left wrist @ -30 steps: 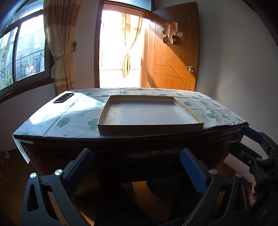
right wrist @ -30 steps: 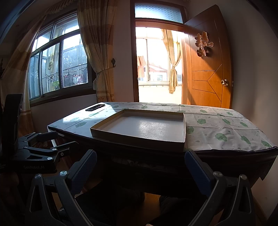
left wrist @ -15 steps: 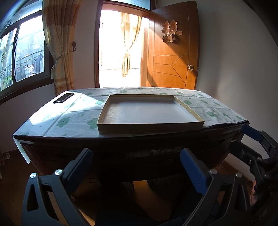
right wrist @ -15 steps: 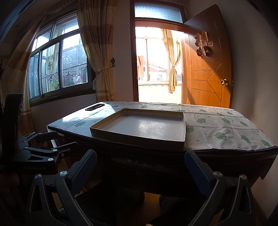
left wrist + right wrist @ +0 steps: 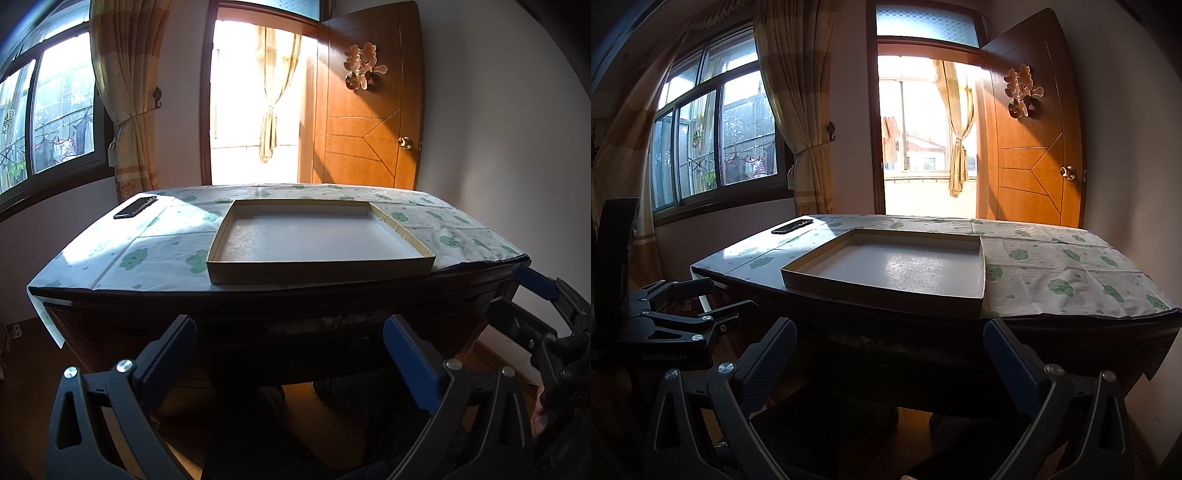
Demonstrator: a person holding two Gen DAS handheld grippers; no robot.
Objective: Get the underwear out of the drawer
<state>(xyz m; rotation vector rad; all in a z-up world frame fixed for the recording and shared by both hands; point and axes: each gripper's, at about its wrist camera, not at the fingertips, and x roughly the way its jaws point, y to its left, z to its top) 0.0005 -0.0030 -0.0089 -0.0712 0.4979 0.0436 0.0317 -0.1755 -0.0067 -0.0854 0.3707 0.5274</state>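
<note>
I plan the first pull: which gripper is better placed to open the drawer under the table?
Probably the left gripper: the drawer front lies between its fingers, while the right gripper faces it more obliquely. Both are open.

Table at centre of both wrist views. Shallow tray on it, at the near edge. Phone on the table at 10 o'clock from the tray, well apart. Doorway behind table at 12; door at 1; window at 10.
</note>
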